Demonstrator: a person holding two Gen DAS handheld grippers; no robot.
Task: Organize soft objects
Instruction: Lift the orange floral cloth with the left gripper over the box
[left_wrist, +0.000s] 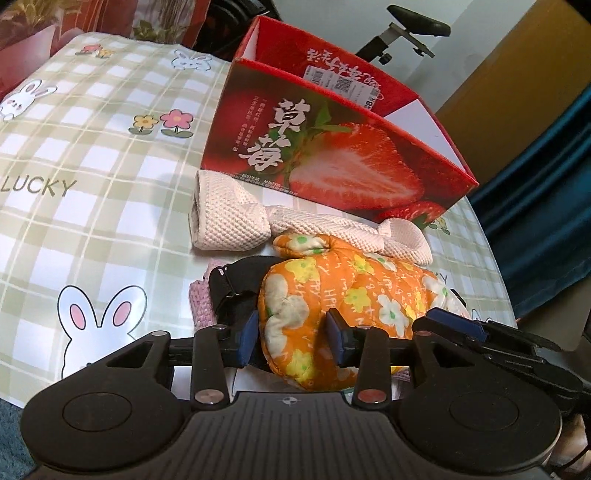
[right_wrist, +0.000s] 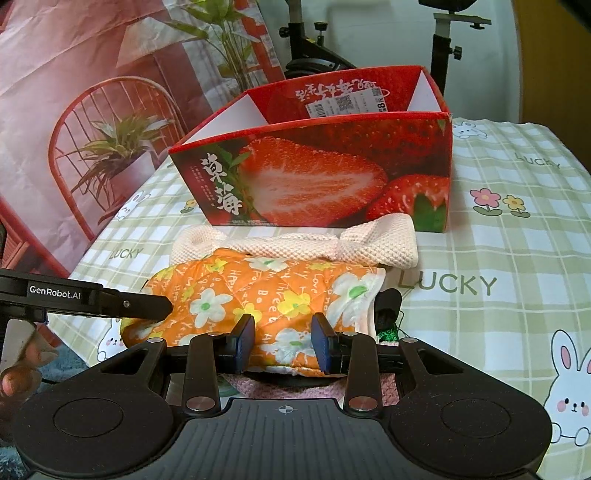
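Observation:
An orange flowered oven mitt (left_wrist: 343, 295) lies on the table before a red strawberry box (left_wrist: 332, 147). My left gripper (left_wrist: 293, 338) has its pads on both sides of the mitt's closed end. My right gripper (right_wrist: 282, 341) has its pads on both sides of the mitt (right_wrist: 258, 291) near its cuff. A cream knitted cloth (left_wrist: 236, 221) lies between mitt and box; it also shows in the right wrist view (right_wrist: 332, 247). A pink knitted piece (left_wrist: 201, 302) and a black item (left_wrist: 236, 284) lie under the mitt. The box (right_wrist: 332, 173) is open on top.
The table wears a green checked cloth (left_wrist: 92, 166) with rabbits and flowers. The right gripper's body (left_wrist: 491, 336) shows in the left wrist view, the left gripper's body (right_wrist: 85, 299) in the right one. A stand (right_wrist: 443, 44) rises behind the box.

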